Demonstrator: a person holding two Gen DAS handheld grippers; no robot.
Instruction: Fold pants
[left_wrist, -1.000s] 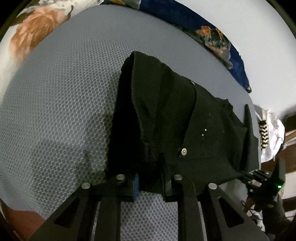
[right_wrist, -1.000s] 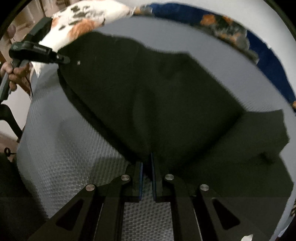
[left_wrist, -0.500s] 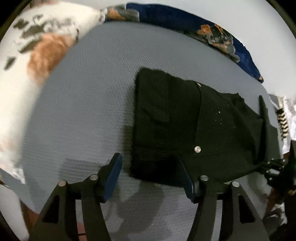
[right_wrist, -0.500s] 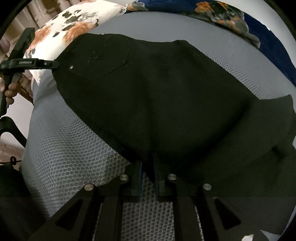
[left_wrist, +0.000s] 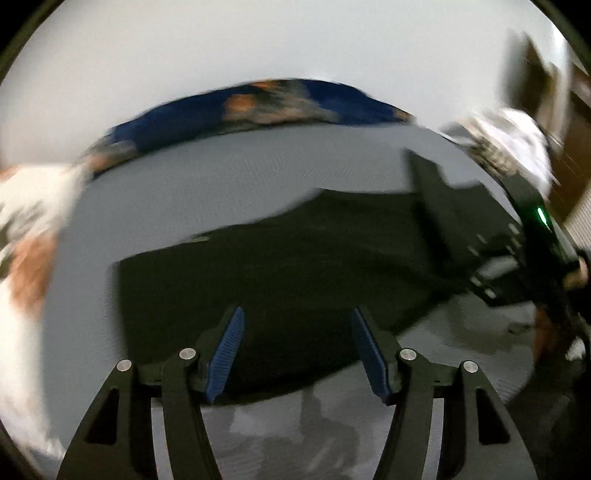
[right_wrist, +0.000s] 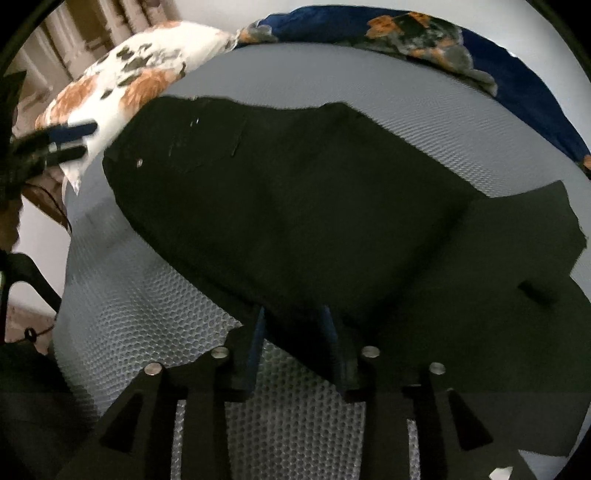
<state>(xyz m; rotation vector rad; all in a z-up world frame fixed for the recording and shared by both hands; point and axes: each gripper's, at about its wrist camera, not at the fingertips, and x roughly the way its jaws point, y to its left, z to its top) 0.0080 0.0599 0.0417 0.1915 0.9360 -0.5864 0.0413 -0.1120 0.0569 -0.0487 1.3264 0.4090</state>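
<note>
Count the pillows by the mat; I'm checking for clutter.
2 visible: a white floral pillow at the mat's far left corner, a blue floral pillow along its far edge. Others may be hidden.

Both the left gripper (left_wrist: 295, 347) and right gripper (right_wrist: 293, 343) now parted, off the flattened pants (right_wrist: 295, 221).

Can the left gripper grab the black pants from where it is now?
Probably yes. The left gripper has its jaws wide open with the black pants lying flat right ahead on the grey mat, nothing between.
</note>
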